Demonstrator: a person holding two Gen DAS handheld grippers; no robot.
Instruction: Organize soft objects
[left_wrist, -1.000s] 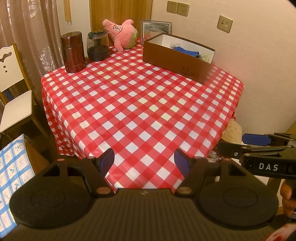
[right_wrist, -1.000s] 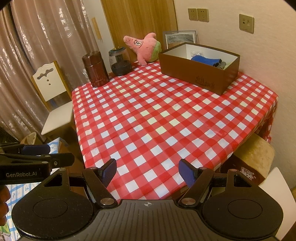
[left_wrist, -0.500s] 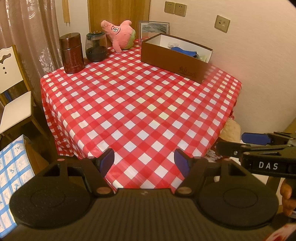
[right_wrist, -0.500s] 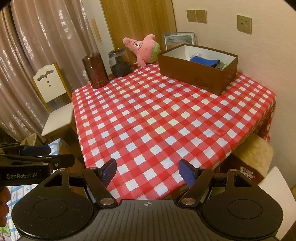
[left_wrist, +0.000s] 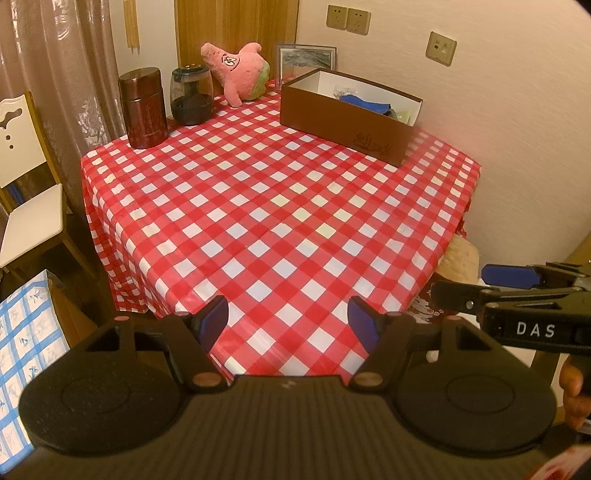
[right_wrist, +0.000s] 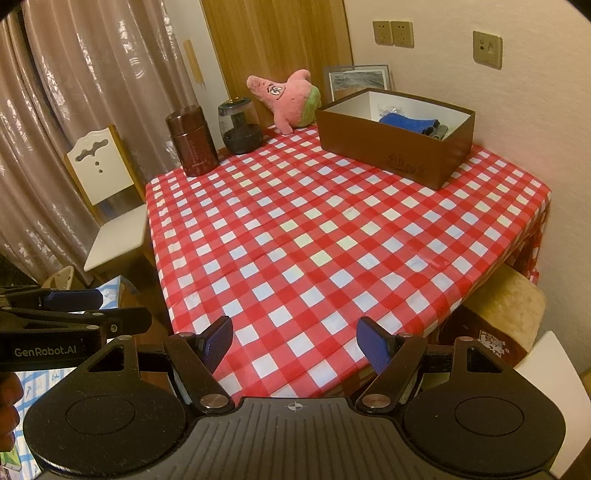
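A pink star-shaped plush toy (left_wrist: 240, 70) leans at the far edge of the red-checked table (left_wrist: 280, 206); it also shows in the right wrist view (right_wrist: 290, 98). To its right stands an open brown box (left_wrist: 351, 118) holding a blue cloth (left_wrist: 364, 103) and other small items; the box (right_wrist: 395, 147) and the cloth (right_wrist: 406, 122) also show in the right wrist view. My left gripper (left_wrist: 288, 321) is open and empty, held before the table's near edge. My right gripper (right_wrist: 295, 339) is open and empty, level with the left one.
A brown canister (left_wrist: 144, 107) and a glass jar (left_wrist: 192, 96) stand at the table's far left. A framed picture (left_wrist: 306, 59) leans on the wall. A white chair (right_wrist: 110, 206) stands left of the table, a padded stool (right_wrist: 506, 314) to its right.
Both grippers have pulled back slightly from the table and stay open. Nothing on the table has moved.
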